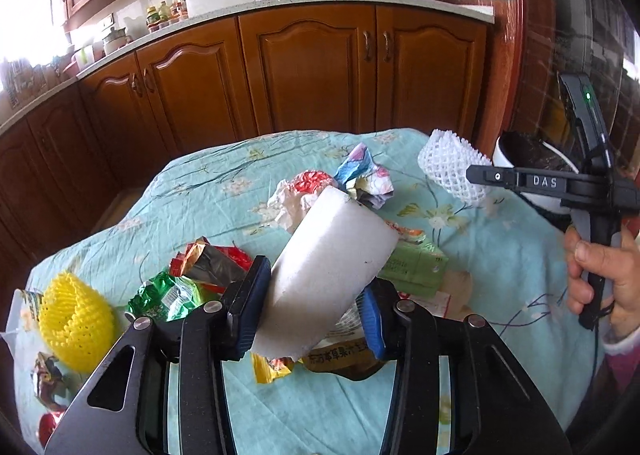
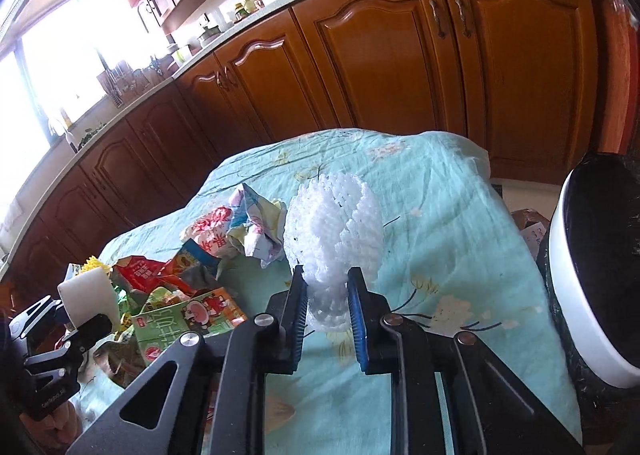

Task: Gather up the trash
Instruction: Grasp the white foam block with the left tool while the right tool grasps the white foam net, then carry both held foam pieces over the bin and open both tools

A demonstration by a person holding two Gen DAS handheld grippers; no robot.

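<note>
Foam block (image 1: 328,275) is gripped in the left claw (image 1: 308,307), above the wrapper pile (image 1: 192,279). Right of that pile, the right claw (image 2: 328,303) squeezes a white foam net (image 2: 332,231).

The left gripper (image 1: 310,305) clamps a white foam block (image 1: 328,275); the right gripper (image 2: 328,305), held in a hand (image 1: 600,275), pinches a white foam net (image 2: 332,231)
</note>
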